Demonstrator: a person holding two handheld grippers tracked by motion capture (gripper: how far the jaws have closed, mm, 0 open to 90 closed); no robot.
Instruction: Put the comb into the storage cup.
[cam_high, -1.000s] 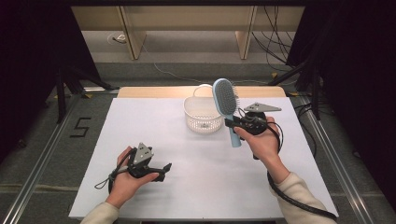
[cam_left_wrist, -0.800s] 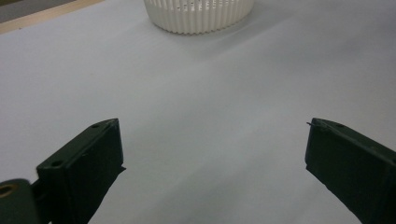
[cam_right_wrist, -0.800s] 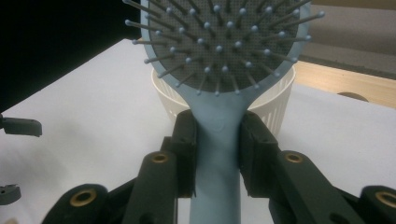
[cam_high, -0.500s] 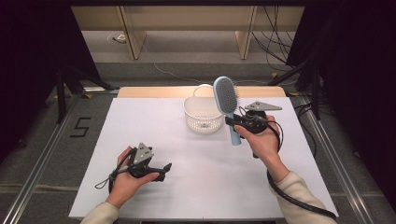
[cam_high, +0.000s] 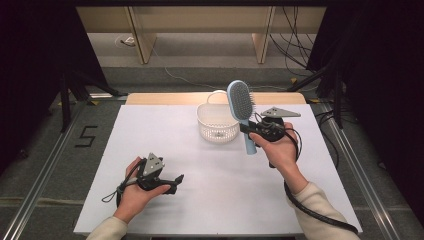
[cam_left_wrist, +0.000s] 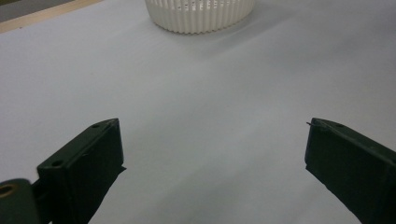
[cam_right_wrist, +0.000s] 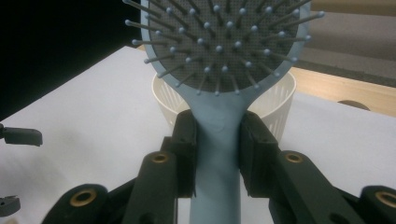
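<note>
At the table's far half, high view: I hold the hairbrush (cam_high: 240, 107) upright in the right gripper (cam_high: 252, 129), just at 3 o'clock of the white basket (cam_high: 217, 122).
Right claw: clamped on the brush's blue neck; in the right gripper view both pads (cam_right_wrist: 187, 140) press its sides just below the bristle head (cam_right_wrist: 219, 44), which faces the camera.
Brush position: lifted clear of the table (cam_high: 210, 200), handle end hanging down, head above basket-rim height.
Basket: slatted, open-topped, standing behind the brush in the right gripper view (cam_right_wrist: 280, 100); I cannot see what lies inside.
Left claw: the left gripper (cam_high: 172, 182) rests low at 7 o'clock of the basket, well apart from it; its jaws stand wide apart with bare table between them in the left gripper view.
Step in hand, as I judge it: carrying the brush, poised beside the basket.
Next move calls for: shifting my right hand toward 9 o'clock until the brush is over the opening, lowering or tilting it so the handle clears the rim, then parting the jaws.
</note>
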